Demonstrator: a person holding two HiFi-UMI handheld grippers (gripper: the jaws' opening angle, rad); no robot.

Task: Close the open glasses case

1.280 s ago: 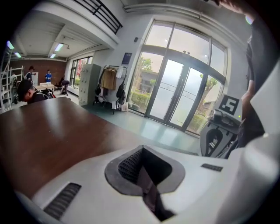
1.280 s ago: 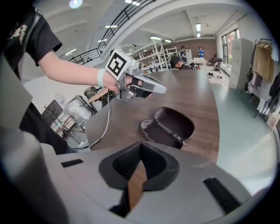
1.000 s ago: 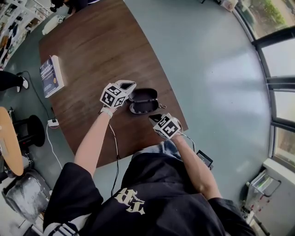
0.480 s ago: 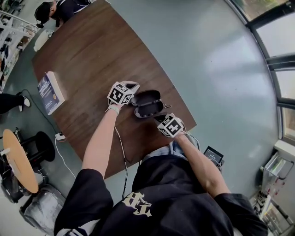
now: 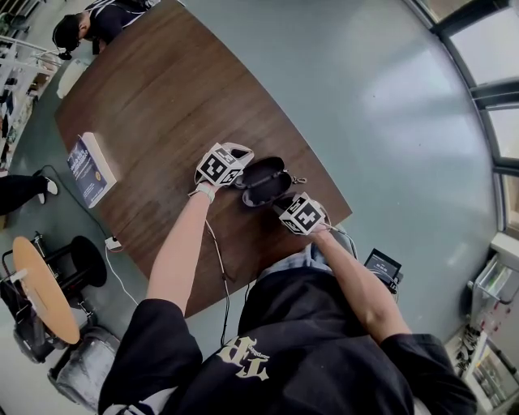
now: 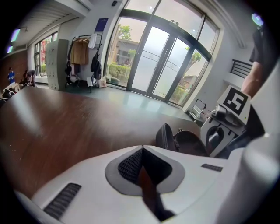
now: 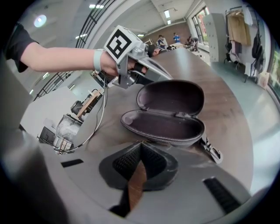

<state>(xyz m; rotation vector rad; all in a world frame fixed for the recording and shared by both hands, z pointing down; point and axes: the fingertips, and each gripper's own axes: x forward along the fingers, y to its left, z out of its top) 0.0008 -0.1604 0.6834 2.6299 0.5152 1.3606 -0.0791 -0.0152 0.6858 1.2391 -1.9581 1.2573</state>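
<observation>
The dark glasses case (image 5: 265,180) lies open and empty near the table's near edge, its lid (image 7: 173,95) tilted up behind the tray (image 7: 162,126). My left gripper (image 5: 241,153) is just left of the case, beside the lid, and is shut on nothing (image 6: 142,147). In the left gripper view the case (image 6: 177,140) shows to the right, apart from the jaws. Just in front of the case, my right gripper (image 5: 280,206) points at the tray's front rim, shut and empty (image 7: 141,142). A zipper pull (image 7: 213,151) hangs at the case's right end.
The brown table (image 5: 162,89) runs away from me. A book (image 5: 89,158) lies at its left edge, and a person (image 5: 89,20) sits at the far end. A cable (image 5: 217,259) trails from the left gripper, with grey floor (image 5: 389,105) to the right.
Both grippers have drawn slightly closer to the case, the right one toward its front rim. The head view has shifted. The case stays open.
</observation>
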